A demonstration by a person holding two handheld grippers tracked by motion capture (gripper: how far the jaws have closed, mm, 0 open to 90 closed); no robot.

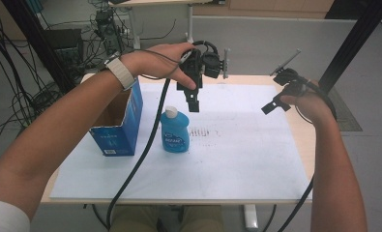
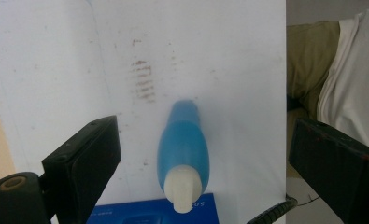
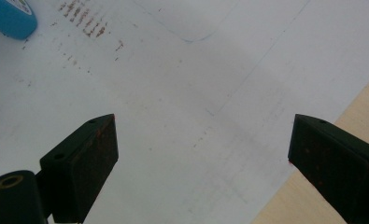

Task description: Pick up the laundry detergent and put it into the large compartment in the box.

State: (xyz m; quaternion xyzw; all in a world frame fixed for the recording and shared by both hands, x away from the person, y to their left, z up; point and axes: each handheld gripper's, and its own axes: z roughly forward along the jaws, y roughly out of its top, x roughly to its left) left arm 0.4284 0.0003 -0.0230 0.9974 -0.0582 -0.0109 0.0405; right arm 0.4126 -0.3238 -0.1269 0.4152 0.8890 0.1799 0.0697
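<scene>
A blue bottle (image 1: 175, 133) with a white cap stands upright on the white sheet (image 1: 237, 159), just right of an open blue cardboard box (image 1: 118, 123). My left gripper (image 1: 193, 104) hangs in the air above and behind the bottle, pointing down, jaws wide apart and empty. From the left gripper view the blue bottle (image 2: 183, 151) shows from above, between and below the two jaws, apart from them. My right gripper (image 1: 275, 105) is held over the sheet's far right part, open, with nothing in it. A corner of the bottle (image 3: 9, 18) shows at the top left of the right gripper view.
The wooden table edge (image 1: 302, 140) borders the sheet on the right. Brown smudge marks (image 1: 203, 133) lie on the sheet right of the bottle. Black cables (image 1: 140, 159) trail from both grippers over the front edge. A person's lap (image 2: 331, 79) is beyond the sheet.
</scene>
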